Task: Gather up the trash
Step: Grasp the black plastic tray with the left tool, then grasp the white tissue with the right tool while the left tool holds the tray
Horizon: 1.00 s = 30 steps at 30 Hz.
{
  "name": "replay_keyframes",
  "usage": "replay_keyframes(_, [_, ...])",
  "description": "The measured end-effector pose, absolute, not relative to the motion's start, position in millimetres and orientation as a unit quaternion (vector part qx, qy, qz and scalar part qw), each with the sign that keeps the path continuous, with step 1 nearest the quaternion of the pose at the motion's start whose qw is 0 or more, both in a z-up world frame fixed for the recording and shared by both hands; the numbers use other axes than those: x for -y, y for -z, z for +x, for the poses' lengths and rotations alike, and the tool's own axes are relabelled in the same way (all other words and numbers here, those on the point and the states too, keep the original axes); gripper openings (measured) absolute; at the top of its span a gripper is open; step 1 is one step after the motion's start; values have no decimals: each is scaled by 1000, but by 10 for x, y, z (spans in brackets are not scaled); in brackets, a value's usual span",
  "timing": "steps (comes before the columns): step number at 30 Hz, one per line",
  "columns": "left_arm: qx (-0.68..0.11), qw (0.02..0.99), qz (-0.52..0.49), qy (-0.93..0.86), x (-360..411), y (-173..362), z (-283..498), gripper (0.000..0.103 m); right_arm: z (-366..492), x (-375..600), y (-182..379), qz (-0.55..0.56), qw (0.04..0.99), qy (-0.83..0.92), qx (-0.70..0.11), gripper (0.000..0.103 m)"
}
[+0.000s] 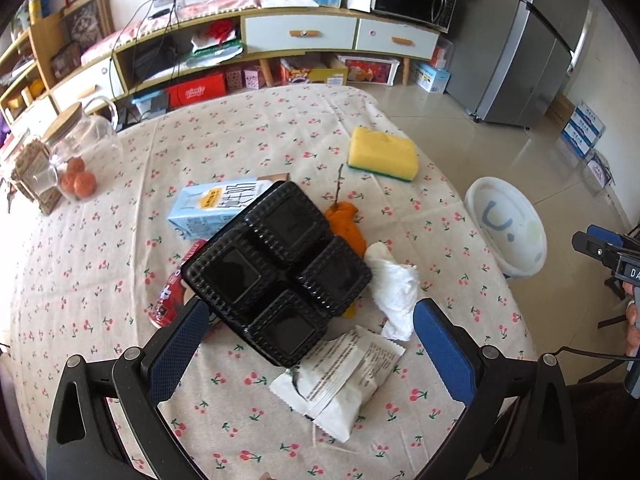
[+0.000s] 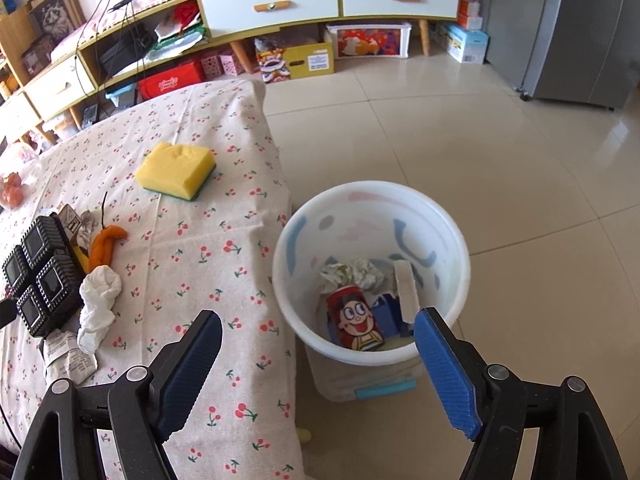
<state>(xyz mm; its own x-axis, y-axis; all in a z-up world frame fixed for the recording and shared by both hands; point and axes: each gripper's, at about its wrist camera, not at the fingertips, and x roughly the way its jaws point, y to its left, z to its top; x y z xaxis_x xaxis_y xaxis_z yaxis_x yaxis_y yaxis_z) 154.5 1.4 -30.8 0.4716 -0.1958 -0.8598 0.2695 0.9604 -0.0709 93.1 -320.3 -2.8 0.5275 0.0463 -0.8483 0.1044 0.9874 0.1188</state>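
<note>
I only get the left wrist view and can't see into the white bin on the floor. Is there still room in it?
Observer: Yes. The right wrist view looks into the white bin: only a red cartoon can, crumpled paper and a blue carton lie at the bottom.
Operator: Is the right gripper carrying anything?
Observer: No. The right gripper is open with nothing between its fingers, pointing down toward the bin.

Home living rm: TV cabinet (image 1: pixel 300 32), fridge (image 1: pixel 532 52), cherry-print tablecloth (image 1: pixel 248 132).
</note>
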Motion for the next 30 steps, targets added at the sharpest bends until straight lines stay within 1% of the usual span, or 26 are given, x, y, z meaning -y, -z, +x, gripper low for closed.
replay_keyframes(5, [-518, 847, 24, 116, -234, 414, 1723, 102, 1050, 2971, 105, 61, 865, 0, -499, 83])
replay_keyframes(6, [-521, 846, 17, 113, -267, 439, 1763, 101, 1073, 2943, 119, 59, 864, -2, -501, 83])
replay_keyframes(9, [-526, 843, 1, 110, -345, 491, 1882, 90, 1135, 2848, 147, 56, 862, -10, -504, 83])
replay_keyframes(11, [-531, 840, -1, 111, -361, 533, 1957, 87, 1170, 2781, 161, 54, 861, -14, -506, 83])
replay_keyframes(13, [-536, 836, -1, 115, -370, 585, 2016, 81, 1199, 2728, 177, 53, 860, -19, -508, 83])
replay_keyframes(17, [-545, 829, 7, 122, -340, 672, 2076, 76, 1263, 2609, 209, 49, 857, -27, -512, 83])
replay_keyframes(18, [-546, 829, 11, 122, -334, 689, 2086, 70, 1273, 2583, 217, 47, 857, -28, -513, 83])
replay_keyframes(19, [-546, 829, 10, 125, -333, 699, 2091, 66, 1282, 2562, 227, 45, 856, -29, -514, 83])
replay_keyframes(20, [-545, 829, 5, 130, -341, 700, 2096, 65, 1290, 2547, 236, 44, 856, -30, -515, 83])
replay_keyframes(22, [-541, 830, -3, 138, -342, 677, 2092, 55, 1305, 2513, 253, 43, 855, -31, -517, 83])
replay_keyframes(30, [-515, 844, -1, 149, -370, 483, 1944, 54, 1355, 2321, 329, 30, 850, -44, -523, 83])
